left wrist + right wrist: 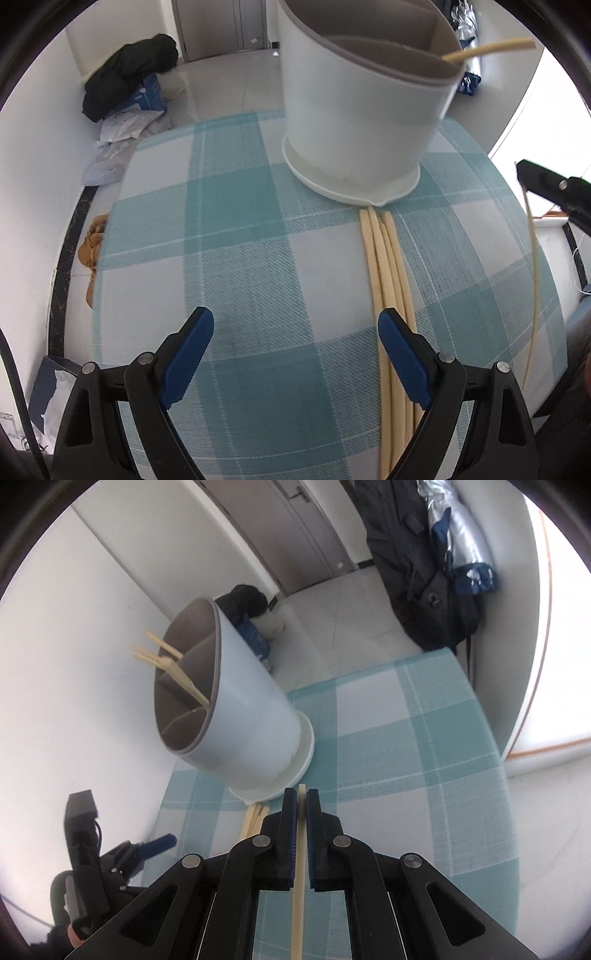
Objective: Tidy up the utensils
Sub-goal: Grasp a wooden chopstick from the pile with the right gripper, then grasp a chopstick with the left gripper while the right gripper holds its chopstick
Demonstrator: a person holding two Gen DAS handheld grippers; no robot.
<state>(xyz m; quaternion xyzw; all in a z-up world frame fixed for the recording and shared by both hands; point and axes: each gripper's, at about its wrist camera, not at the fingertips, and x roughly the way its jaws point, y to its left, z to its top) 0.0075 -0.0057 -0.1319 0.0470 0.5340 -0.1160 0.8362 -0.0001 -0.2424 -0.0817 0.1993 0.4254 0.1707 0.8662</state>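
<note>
A white utensil holder (358,110) with grey dividers stands on the checked tablecloth (236,229); a chopstick (491,50) sticks out of it. Several pale chopsticks (386,273) lie side by side on the cloth, running from the holder's base toward me. My left gripper (295,332) hangs open above the cloth, its right finger (402,362) over the bundle, nothing between the pads. In the right wrist view my right gripper (301,797) is shut on a single chopstick (298,886), lifted near the holder (236,716), which has chopsticks (173,668) in one compartment.
The table's far edge drops to a tiled floor with dark clothes and bags (125,81). A dark coat and a folded umbrella (458,554) hang at the back right. A brown cloth (92,251) lies on the floor left of the table.
</note>
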